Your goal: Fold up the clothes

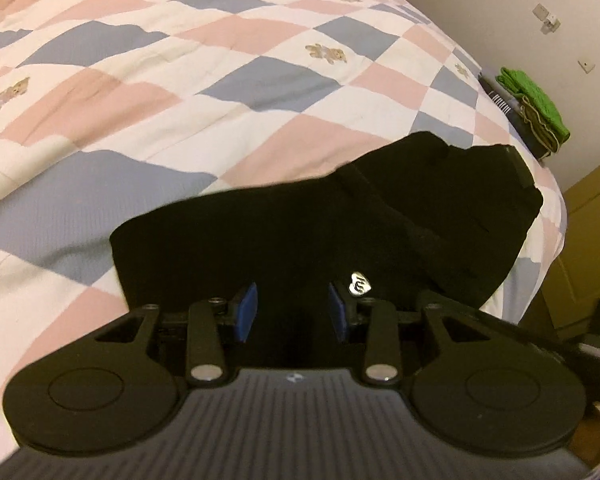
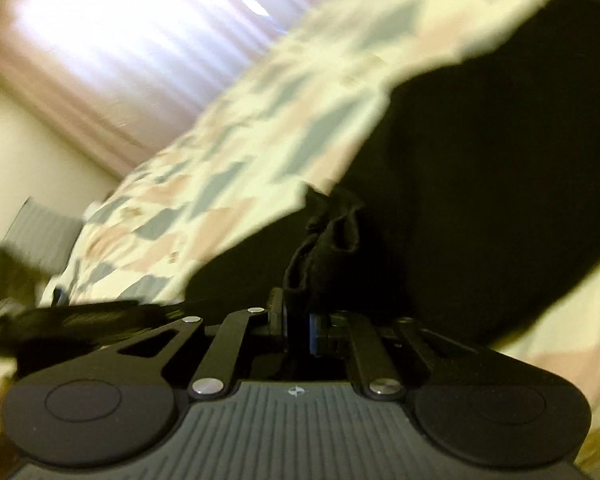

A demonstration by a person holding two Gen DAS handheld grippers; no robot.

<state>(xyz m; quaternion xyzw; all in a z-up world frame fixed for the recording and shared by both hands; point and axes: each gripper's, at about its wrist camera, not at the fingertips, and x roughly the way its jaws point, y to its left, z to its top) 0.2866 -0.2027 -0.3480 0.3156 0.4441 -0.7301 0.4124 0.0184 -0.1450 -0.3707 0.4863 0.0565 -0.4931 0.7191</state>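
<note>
Left gripper (image 1: 292,308) over near edge of black garment (image 1: 324,232), jaws apart, blue pads (image 1: 247,312) with dark cloth showing between. Small silver heart tag (image 1: 359,283) on garment just beside right pad. Garment spread flat on bed (image 1: 180,80) with pink, blue and white checked quilt, teddy prints. Green folded cloth (image 1: 536,100) on dark stack past far bed corner. Two wall sockets (image 1: 546,20) behind.
</note>
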